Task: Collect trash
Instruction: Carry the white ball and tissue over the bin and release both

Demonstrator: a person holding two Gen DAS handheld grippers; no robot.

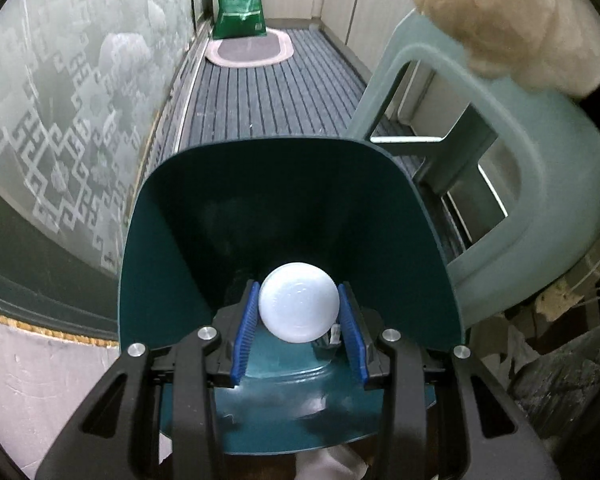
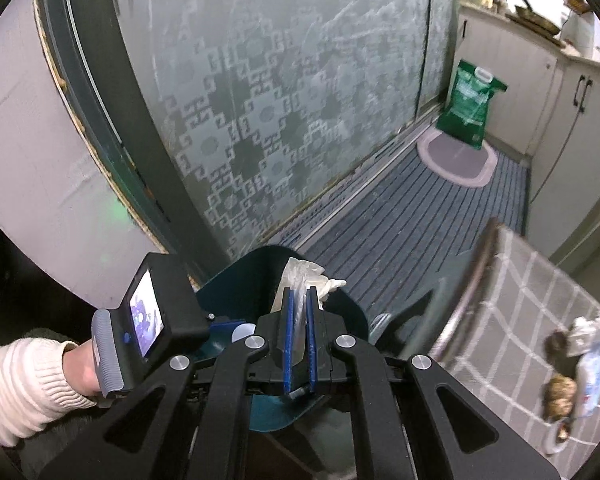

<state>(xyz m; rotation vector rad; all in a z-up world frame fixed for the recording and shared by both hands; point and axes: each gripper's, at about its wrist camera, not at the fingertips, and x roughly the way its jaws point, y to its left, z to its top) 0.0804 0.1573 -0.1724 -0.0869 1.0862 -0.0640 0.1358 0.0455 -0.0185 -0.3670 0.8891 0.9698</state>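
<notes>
A dark teal plastic scoop-shaped bin point(image 1: 284, 208) fills the middle of the left wrist view. My left gripper point(image 1: 298, 288) is shut on the white round knob point(image 1: 298, 304) at its base, one blue pad on each side. In the right wrist view my right gripper point(image 2: 300, 294) is shut on a crumpled clear plastic wrapper point(image 2: 312, 276), which sticks out past the fingertips just above the teal bin point(image 2: 236, 280). A hand in a cream sleeve point(image 2: 24, 384) holds the left gripper's body point(image 2: 152, 312) at lower left.
A frosted patterned glass door point(image 1: 60, 120) runs along the left. A pale green plastic stool point(image 1: 540, 184) stands close on the right. A striped floor mat point(image 1: 268, 96) leads to an oval rug point(image 1: 248, 50) and a green sack point(image 1: 242, 4). A checked tablecloth point(image 2: 520, 300) carries food scraps point(image 2: 580, 364).
</notes>
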